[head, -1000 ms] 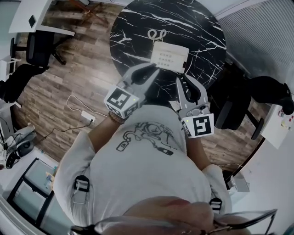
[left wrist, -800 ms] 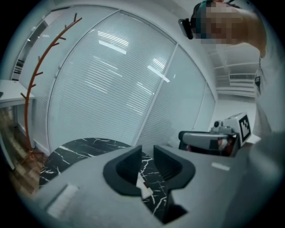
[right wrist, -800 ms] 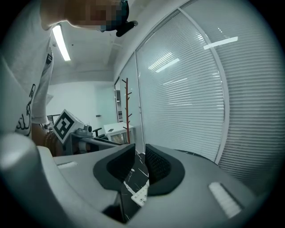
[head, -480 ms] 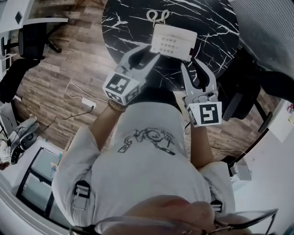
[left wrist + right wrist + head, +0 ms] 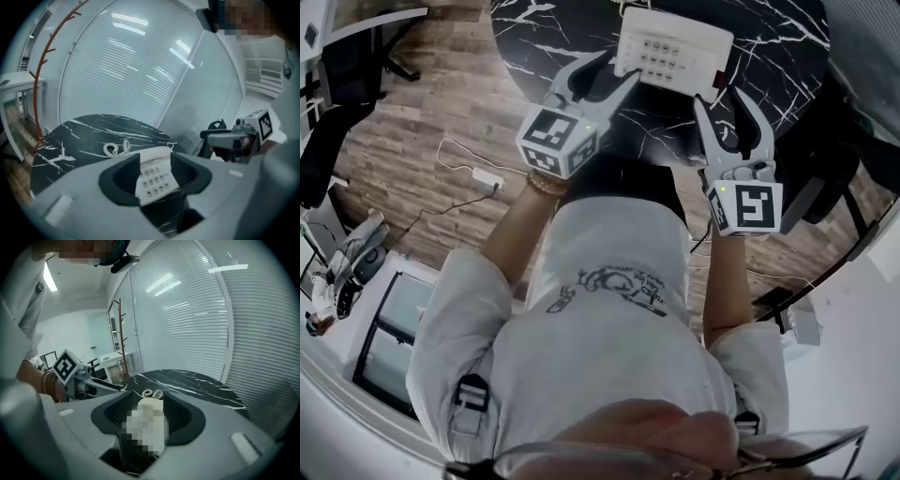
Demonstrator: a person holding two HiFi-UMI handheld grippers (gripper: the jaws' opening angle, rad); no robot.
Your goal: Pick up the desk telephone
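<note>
Telephone, white with its keypad facing up, sits on the round black marble table at my 12 o'clock in the head view, close to the table's near edge. My left gripper comes at it from about its 8 o'clock, and my right gripper from about its 4 o'clock, so the two flank the near corners of the set. Both pairs of jaws are opening, standing at a middling spread, and neither holds anything. In the left gripper view the telephone shows in the gap between my jaws with bare table below it, and the pads are not pressing on it. In the right gripper view the telephone also lies in the gap, end on, again with no pad bearing on it. I cannot tell whether either fingertip brushes the casing. A coiled cord lies on the marble beyond the set, at its 11 o'clock in the left gripper view and at its 12 o'clock in the right gripper view. At my 9 o'clock a power strip lies on the wooden floor.
</note>
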